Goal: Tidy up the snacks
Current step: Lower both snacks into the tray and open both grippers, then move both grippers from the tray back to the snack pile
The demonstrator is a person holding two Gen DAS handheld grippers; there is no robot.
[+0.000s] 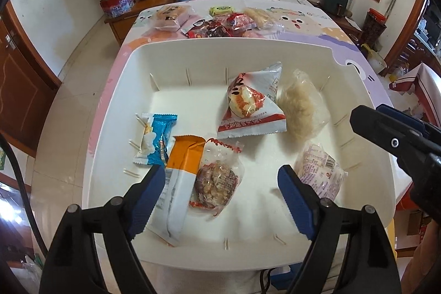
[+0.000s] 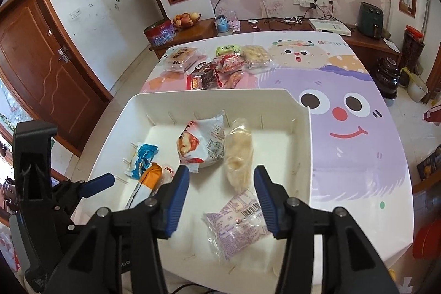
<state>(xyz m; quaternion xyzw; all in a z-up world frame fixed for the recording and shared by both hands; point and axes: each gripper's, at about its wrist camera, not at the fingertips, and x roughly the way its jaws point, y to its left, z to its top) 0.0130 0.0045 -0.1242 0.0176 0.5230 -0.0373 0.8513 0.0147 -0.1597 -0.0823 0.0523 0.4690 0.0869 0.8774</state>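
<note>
Both grippers hang over the white bin [image 1: 132,90] on the cartoon-print table [image 2: 358,156]. The left gripper [image 1: 220,200] has its fingers spread wide, gripping nothing; its left blue finger [image 1: 146,200] hides part of the orange-and-white wrapper [image 1: 179,178], and a clear packet of nut snack [image 1: 217,178] lies loose between them. The right gripper [image 2: 222,200] stands partly open, empty, its right finger [image 2: 266,200] covering a corner of the purple-print packet [image 2: 237,222]. 6 snacks lie in the bin. The pile of snacks [image 2: 215,65] beyond the bin overlaps; I cannot count it.
</note>
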